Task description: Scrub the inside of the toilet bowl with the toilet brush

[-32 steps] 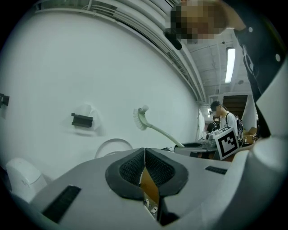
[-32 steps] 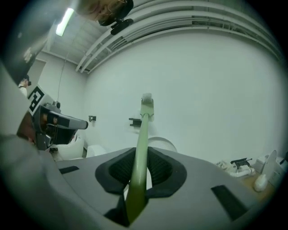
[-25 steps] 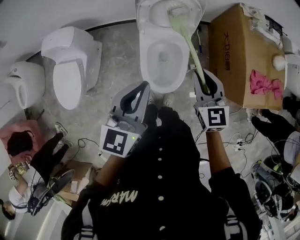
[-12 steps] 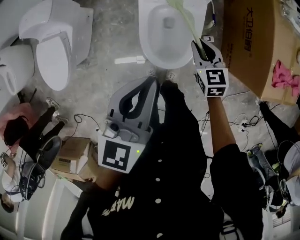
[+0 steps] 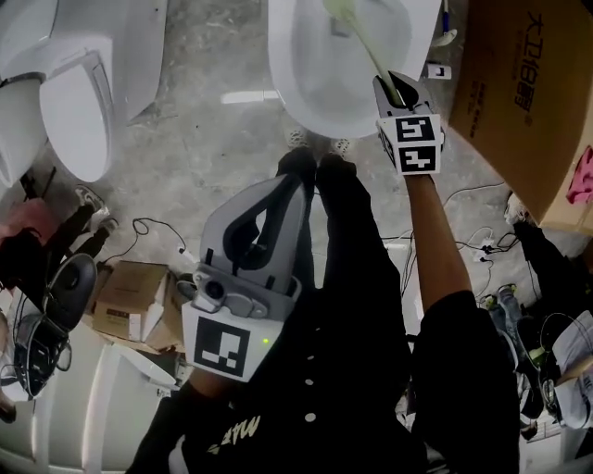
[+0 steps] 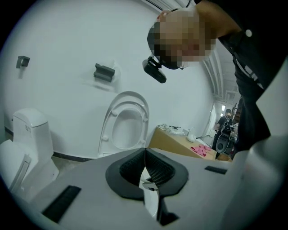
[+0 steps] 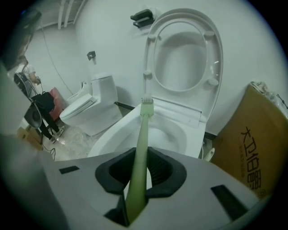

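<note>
A white toilet bowl (image 5: 320,88) stands open at the top of the head view, its lid (image 7: 184,56) raised against the wall. My right gripper (image 5: 397,91) is shut on the pale green toilet brush (image 7: 140,152) by its handle. The brush reaches forward over the bowl (image 7: 157,132), and its head (image 5: 341,13) is near the bowl's far rim. My left gripper (image 5: 269,208) is held back close to my body, shut with nothing between its jaws; in its own view the pads (image 6: 155,168) meet.
A second toilet (image 5: 65,83) with its lid down stands to the left. A large cardboard box (image 5: 528,102) sits right of the bowl, with a pink cloth (image 5: 584,176) on it. Cables (image 5: 157,236) and a small box (image 5: 130,301) lie on the floor. Another person (image 6: 225,130) stands far right.
The head view has shifted, so the bowl now sits higher in the frame. My left gripper has drawn back toward my body. The right gripper still holds the brush over the bowl.
</note>
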`<move>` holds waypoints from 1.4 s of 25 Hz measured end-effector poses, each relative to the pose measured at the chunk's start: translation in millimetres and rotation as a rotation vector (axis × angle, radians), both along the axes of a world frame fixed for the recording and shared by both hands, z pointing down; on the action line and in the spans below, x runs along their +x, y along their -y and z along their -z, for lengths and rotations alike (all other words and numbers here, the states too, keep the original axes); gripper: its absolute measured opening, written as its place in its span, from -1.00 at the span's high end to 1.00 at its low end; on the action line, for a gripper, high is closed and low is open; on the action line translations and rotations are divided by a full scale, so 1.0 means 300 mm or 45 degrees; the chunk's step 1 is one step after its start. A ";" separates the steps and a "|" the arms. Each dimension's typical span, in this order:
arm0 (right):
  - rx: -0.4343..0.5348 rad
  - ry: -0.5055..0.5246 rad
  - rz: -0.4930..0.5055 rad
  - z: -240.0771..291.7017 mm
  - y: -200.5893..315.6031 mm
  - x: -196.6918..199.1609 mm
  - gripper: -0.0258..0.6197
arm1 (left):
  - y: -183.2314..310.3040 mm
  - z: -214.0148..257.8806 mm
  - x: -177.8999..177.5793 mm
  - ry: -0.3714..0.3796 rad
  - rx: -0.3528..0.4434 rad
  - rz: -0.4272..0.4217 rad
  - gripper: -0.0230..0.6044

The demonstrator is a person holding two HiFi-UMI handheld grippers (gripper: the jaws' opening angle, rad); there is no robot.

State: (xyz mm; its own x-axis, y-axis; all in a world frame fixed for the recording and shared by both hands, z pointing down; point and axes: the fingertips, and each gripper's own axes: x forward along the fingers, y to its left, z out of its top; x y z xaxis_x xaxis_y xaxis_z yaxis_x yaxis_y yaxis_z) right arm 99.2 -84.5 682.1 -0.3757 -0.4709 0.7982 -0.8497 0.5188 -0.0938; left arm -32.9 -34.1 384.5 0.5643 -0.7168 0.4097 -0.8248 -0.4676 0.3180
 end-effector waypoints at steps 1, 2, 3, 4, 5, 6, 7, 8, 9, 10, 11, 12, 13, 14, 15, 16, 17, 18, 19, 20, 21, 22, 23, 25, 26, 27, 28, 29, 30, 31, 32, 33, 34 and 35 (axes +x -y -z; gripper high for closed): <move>-0.026 -0.010 0.006 -0.036 -0.005 -0.005 0.66 | 0.007 -0.013 -0.004 0.001 0.008 0.009 0.84; -0.051 -0.021 0.009 -0.069 -0.009 -0.008 0.66 | 0.014 -0.026 -0.007 0.004 0.019 0.019 0.84; -0.074 -0.033 0.015 -0.098 -0.012 -0.011 0.66 | 0.019 -0.039 -0.010 0.007 0.031 0.025 0.83; -0.095 -0.047 0.027 -0.126 -0.015 -0.015 0.66 | 0.023 -0.054 -0.011 0.011 0.040 0.027 0.84; -0.116 -0.067 0.046 -0.153 -0.019 -0.021 0.66 | 0.027 -0.072 -0.010 0.013 0.044 0.023 0.84; -0.136 -0.089 0.067 -0.182 -0.022 -0.025 0.66 | 0.030 -0.093 -0.008 0.016 0.044 0.017 0.83; -0.155 -0.111 0.086 -0.209 -0.025 -0.028 0.66 | 0.033 -0.113 -0.006 0.018 0.041 0.013 0.83; -0.171 -0.130 0.099 -0.236 -0.025 -0.028 0.66 | 0.035 -0.131 -0.003 0.020 0.038 0.010 0.83; -0.186 -0.148 0.107 -0.260 -0.023 -0.025 0.66 | 0.037 -0.146 0.000 0.021 0.036 0.011 0.84; -0.201 -0.170 0.113 -0.281 -0.019 -0.021 0.66 | 0.037 -0.158 0.001 0.022 0.035 0.013 0.83; -0.218 -0.198 0.121 -0.302 -0.015 -0.015 0.66 | 0.036 -0.169 0.001 0.021 0.032 0.016 0.84; -0.235 -0.231 0.133 -0.321 -0.009 -0.011 0.66 | 0.034 -0.179 0.000 0.020 0.028 0.019 0.83; -0.249 -0.270 0.155 -0.338 -0.002 -0.007 0.66 | 0.030 -0.189 -0.001 0.020 0.024 0.020 0.83; -0.252 -0.316 0.188 -0.354 0.009 -0.005 0.66 | 0.026 -0.198 -0.001 0.021 0.020 0.018 0.83; -0.249 -0.366 0.228 -0.367 0.021 -0.005 0.66 | 0.022 -0.205 -0.001 0.023 0.017 0.014 0.83; -0.248 -0.408 0.267 -0.379 0.032 -0.005 0.66 | 0.018 -0.213 0.001 0.025 0.014 0.009 0.83; -0.253 -0.435 0.295 -0.389 0.041 -0.008 0.66 | 0.014 -0.220 0.001 0.026 0.010 0.006 0.83; -0.261 -0.450 0.314 -0.397 0.050 -0.011 0.66 | 0.012 -0.227 0.001 0.026 0.005 0.003 0.83; -0.266 -0.462 0.327 -0.404 0.060 -0.016 0.66 | 0.010 -0.234 -0.002 0.025 -0.001 0.003 0.83; -0.267 -0.474 0.339 -0.412 0.069 -0.022 0.66 | 0.009 -0.240 -0.006 0.025 -0.007 0.006 0.83; -0.267 -0.484 0.350 -0.421 0.077 -0.028 0.66 | 0.008 -0.245 -0.010 0.023 -0.012 0.009 0.83; -0.269 -0.493 0.358 -0.431 0.083 -0.032 0.66 | 0.007 -0.249 -0.014 0.021 -0.016 0.012 0.83; -0.273 -0.501 0.364 -0.442 0.087 -0.035 0.66 | 0.006 -0.253 -0.016 0.019 -0.021 0.015 0.83; -0.274 -0.517 0.372 -0.460 0.098 -0.035 0.66 | 0.006 -0.260 -0.016 0.014 -0.027 0.018 0.83; -0.270 -0.524 0.375 -0.465 0.105 -0.033 0.66 | 0.006 -0.263 -0.015 0.011 -0.029 0.018 0.83; -0.264 -0.531 0.377 -0.467 0.113 -0.031 0.66 | 0.006 -0.266 -0.014 0.008 -0.031 0.016 0.83; -0.257 -0.537 0.382 -0.468 0.119 -0.030 0.66 | 0.006 -0.270 -0.013 0.007 -0.033 0.014 0.83; -0.252 -0.543 0.388 -0.468 0.123 -0.029 0.66 | 0.007 -0.273 -0.013 0.006 -0.036 0.011 0.84; -0.250 -0.549 0.395 -0.467 0.126 -0.028 0.66 | 0.008 -0.275 -0.014 0.005 -0.040 0.007 0.83; -0.248 -0.557 0.404 -0.465 0.130 -0.027 0.66 | 0.010 -0.275 -0.015 0.004 -0.043 0.004 0.83; -0.246 -0.569 0.414 -0.462 0.135 -0.023 0.66 | 0.014 -0.275 -0.015 0.003 -0.046 0.000 0.83; -0.240 -0.589 0.425 -0.458 0.144 -0.016 0.66 | 0.019 -0.275 -0.015 0.003 -0.047 -0.004 0.84; -0.233 -0.613 0.435 -0.454 0.155 -0.006 0.66 | 0.022 -0.276 -0.015 0.003 -0.049 -0.006 0.83; -0.227 -0.638 0.441 -0.450 0.166 0.008 0.66 | 0.023 -0.278 -0.013 0.004 -0.052 -0.007 0.83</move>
State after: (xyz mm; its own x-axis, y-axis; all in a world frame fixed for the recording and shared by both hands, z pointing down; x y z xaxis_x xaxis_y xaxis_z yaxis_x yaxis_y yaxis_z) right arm 101.5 -134.3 817.0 -0.0432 -0.2327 0.9716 -0.5986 0.7847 0.1613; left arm -36.8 -41.0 467.8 0.5669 -0.6964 0.4401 -0.8232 -0.4589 0.3343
